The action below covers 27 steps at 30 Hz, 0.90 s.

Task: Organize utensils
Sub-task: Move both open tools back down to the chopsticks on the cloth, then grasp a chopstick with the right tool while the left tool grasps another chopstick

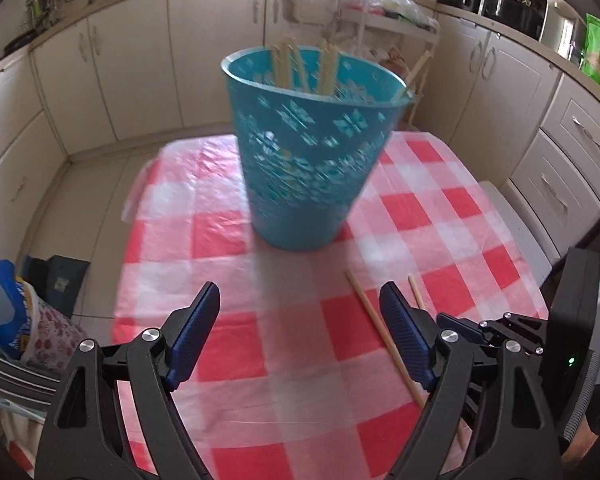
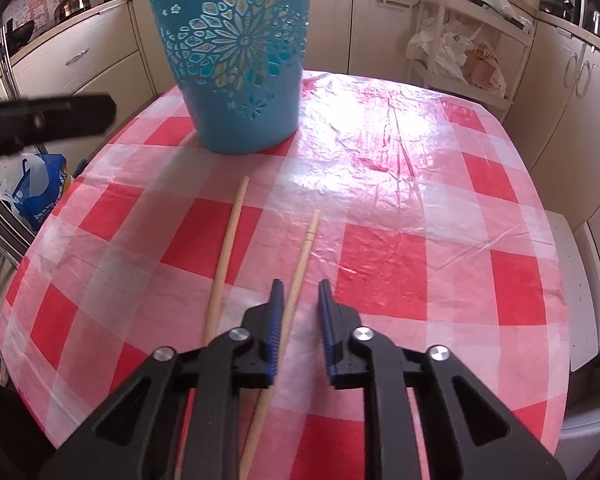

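A teal cut-out basket [image 1: 308, 160] stands on the red-and-white checked tablecloth [image 1: 260, 380] with several wooden chopsticks [image 1: 288, 64] upright inside. Two more chopsticks lie loose on the cloth. My right gripper [image 2: 300, 284] is low over the right chopstick [image 2: 306, 248]. The stick runs between its pads, close to the left one, with a gap to the right one. The other chopstick [image 2: 228, 248] lies just to the left, outside the jaws. My left gripper [image 1: 300, 288] hangs wide open above bare cloth, short of the basket [image 2: 240, 60], with nothing between its fingers.
Cream kitchen cabinets [image 1: 140, 60] ring the table. A white cart with plastic bags [image 2: 460, 48] stands behind it. A blue bag [image 2: 40, 192] sits on the floor to the left. A white seat [image 2: 572, 280] stands by the table's right edge.
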Available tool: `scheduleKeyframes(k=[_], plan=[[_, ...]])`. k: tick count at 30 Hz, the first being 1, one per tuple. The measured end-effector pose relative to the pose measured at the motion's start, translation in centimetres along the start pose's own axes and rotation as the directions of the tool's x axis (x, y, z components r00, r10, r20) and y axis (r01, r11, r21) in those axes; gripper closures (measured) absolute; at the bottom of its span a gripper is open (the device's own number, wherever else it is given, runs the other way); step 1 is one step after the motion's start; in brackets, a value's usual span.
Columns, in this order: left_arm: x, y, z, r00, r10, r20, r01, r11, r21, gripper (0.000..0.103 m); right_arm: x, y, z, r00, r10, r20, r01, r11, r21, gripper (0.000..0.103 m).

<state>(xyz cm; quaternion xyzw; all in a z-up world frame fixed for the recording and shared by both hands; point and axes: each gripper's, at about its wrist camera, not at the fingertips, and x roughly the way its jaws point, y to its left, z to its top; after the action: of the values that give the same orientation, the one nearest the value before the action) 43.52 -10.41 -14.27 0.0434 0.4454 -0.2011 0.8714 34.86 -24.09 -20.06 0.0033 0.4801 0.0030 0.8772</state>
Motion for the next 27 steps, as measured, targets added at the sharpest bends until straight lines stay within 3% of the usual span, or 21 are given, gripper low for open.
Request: scheduleKeyframes(k=[3,7,13,15,16,17,19,22,25,27], plan=[[2.3,-2.6,-0.9,0.999,-0.014,-0.051,0.016,0.999,0.034,0.025,-0.6,-1.9,-0.6,1.0,0.002,-0.015,-0.001,0.998,0.064,0.092],[4.6,-5.5,-1.8,0.996,0.06,-0.068,-0.051,0.991,0.124,0.025,-1.0,-3.6,-1.0,0.999,0.037,-0.02,-0.034,0.992,0.119,0.092],[7.0,-5.7,-2.4,0.988,0.077,-0.131,-0.056,0.986,0.159,0.025,-0.8,-3.8,-1.0,0.998,0.069,0.011,-0.07,0.992,0.105,0.086],[7.4,-5.5,-2.6,0.988,0.048,-0.146,-0.025,0.987,0.157,0.034,-0.7,-3.5,-1.0,0.998,0.065,0.013,-0.066,0.993,0.099,0.086],[7.4,-5.4,-2.7,0.99,0.029,-0.14,-0.006,0.986,0.165,0.044,-0.7,-3.3,-0.9,0.998,0.067,0.012,-0.068,0.993,0.093,0.086],[7.2,-5.5,-2.7,0.991,0.011,-0.133,0.014,0.981,0.192,0.062,-0.7,-3.2,-0.9,0.997,0.072,0.012,-0.073,0.994,0.086,0.09],[6.9,-5.8,-2.8,0.988,-0.023,-0.153,0.063,0.964,0.26,0.08,-0.7,-2.7,-1.0,0.996,0.084,0.005,-0.084,0.995,0.055,0.093],[6.4,-5.8,-3.2,0.984,-0.037,-0.172,0.094,0.935,0.341,0.083,-0.8,-2.2,-1.0,0.997,0.079,-0.001,-0.079,0.997,0.021,0.094],[6.3,-4.8,-3.0,0.979,-0.052,-0.195,0.11,0.948,0.3,0.083,-0.7,-2.8,-0.7,0.997,0.079,-0.002,-0.079,0.995,0.053,0.094],[6.4,-4.3,-2.7,0.978,-0.05,-0.202,0.103,0.96,0.26,0.083,-0.6,-3.1,-0.5,0.997,0.077,-0.009,-0.076,0.995,0.07,0.086]])
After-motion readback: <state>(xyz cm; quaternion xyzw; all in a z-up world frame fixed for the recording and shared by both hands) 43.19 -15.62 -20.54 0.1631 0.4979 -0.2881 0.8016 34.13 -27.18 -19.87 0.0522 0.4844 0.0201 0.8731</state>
